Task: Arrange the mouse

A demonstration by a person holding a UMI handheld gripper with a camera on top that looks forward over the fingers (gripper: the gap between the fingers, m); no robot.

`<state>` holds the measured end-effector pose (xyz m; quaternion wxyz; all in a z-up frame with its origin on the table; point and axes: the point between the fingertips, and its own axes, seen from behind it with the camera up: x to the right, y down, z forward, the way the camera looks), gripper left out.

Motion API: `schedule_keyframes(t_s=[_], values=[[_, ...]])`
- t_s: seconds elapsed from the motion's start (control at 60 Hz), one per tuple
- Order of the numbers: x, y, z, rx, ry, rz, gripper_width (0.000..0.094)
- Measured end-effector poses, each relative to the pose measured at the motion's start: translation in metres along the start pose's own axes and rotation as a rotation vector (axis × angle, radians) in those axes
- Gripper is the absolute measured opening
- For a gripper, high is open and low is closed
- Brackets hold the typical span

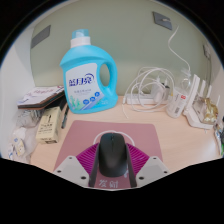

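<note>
Free room / obstacles:
- Gripper: fingers apart, mouse between them, fills the gap; no visible room at its sides.
- Mat ahead of mouse: bare strip, passable.
- Bottle: upright beyond mat, left of centre; blocks straight-ahead reach on that side.
- Left of mat: clutter, packed; no lane.
- Right, far: cables, power strip, adapters; blocked.
- Bare desk right of mat, near side: widest open lane.

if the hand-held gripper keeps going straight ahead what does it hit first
The hand-held gripper already has the black mouse between its fingers. Beyond that, the blue detergent bottle looks like the first obstacle, slightly left of centre, though depth is hard to judge.
</note>
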<state>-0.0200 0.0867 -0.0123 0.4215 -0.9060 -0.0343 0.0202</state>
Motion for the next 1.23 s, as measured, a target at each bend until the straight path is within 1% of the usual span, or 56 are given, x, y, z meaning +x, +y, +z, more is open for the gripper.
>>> schedule_keyframes(t_s=[0.033, 0.067, 0.1, 0.133, 0.15, 0.183, 0.267, 0.4, 0.65, 0.833, 0.933, 1.233], values=[[0.002, 0.002, -0.003, -0.009, 0.015, -0.006, 0.0492], [0.003, 0.001, -0.007, -0.012, 0.025, -0.013, 0.0569], [0.003, -0.002, -0.015, -0.002, 0.030, -0.018, 0.0703], [0.001, -0.006, -0.025, 0.006, 0.033, -0.023, 0.0857], [0.000, -0.008, -0.030, 0.010, 0.035, -0.026, 0.0864], [-0.001, -0.012, -0.044, 0.018, 0.041, -0.028, 0.0817], [-0.004, -0.021, -0.084, 0.048, 0.067, -0.025, 0.0859], [-0.015, -0.021, -0.152, 0.064, 0.092, -0.035, 0.0849], [-0.038, 0.004, -0.256, 0.095, 0.104, -0.031, 0.0851], [-0.052, 0.039, -0.304, 0.094, 0.094, -0.049, 0.0848], [-0.052, 0.052, -0.327, 0.104, 0.113, -0.049, 0.0850], [-0.065, 0.058, -0.358, 0.130, 0.096, -0.005, 0.0850]])
